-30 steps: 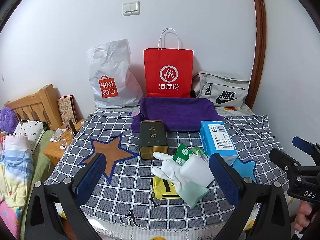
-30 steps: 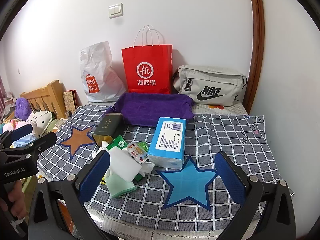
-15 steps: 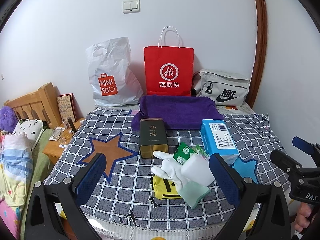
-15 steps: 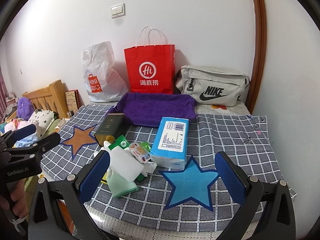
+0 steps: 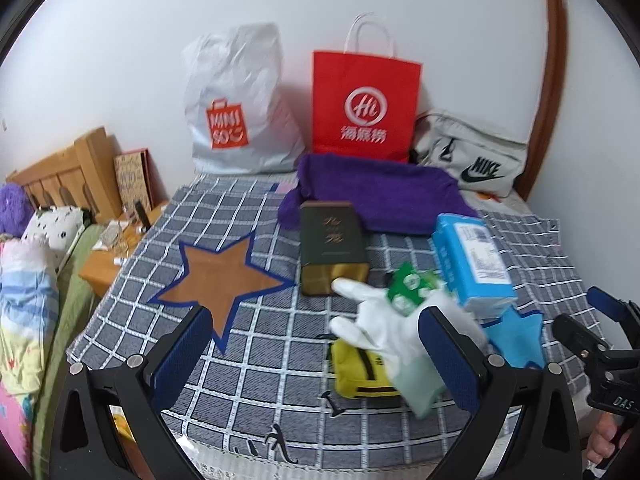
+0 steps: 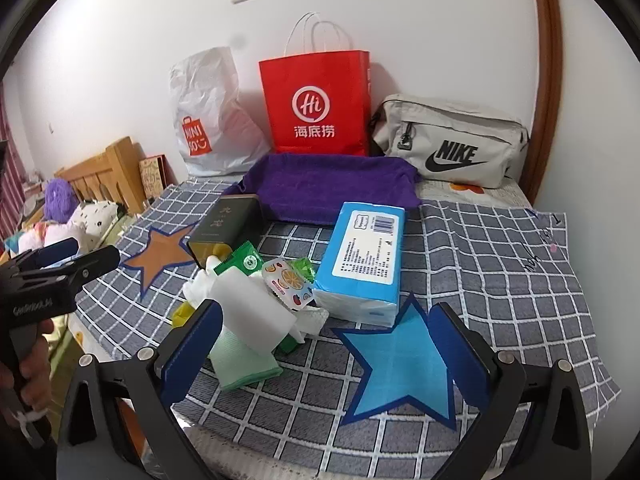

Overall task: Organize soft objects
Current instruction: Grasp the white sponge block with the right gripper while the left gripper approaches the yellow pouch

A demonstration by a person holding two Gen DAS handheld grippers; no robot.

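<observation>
A surface (image 6: 500, 264) covered by a grey checked cloth (image 6: 480, 240) with a brown star (image 5: 224, 280) and a blue star (image 6: 400, 364) carries everything. Along the wall stand a white plastic bag (image 6: 208, 120), a red paper bag (image 6: 316, 104) and a grey waist bag (image 6: 452, 148). In front of them lies a folded purple towel (image 6: 332, 188). Nearer lie a dark green tin (image 6: 224, 228) and a blue tissue pack (image 6: 364, 256), its near end touching the blue star. Between these sits a pile: a white glove (image 5: 372, 320), a white sponge (image 6: 252, 312), green sachets (image 6: 242, 260), a fruit-printed packet (image 6: 288, 282) and a yellow pouch (image 5: 360, 372).
</observation>
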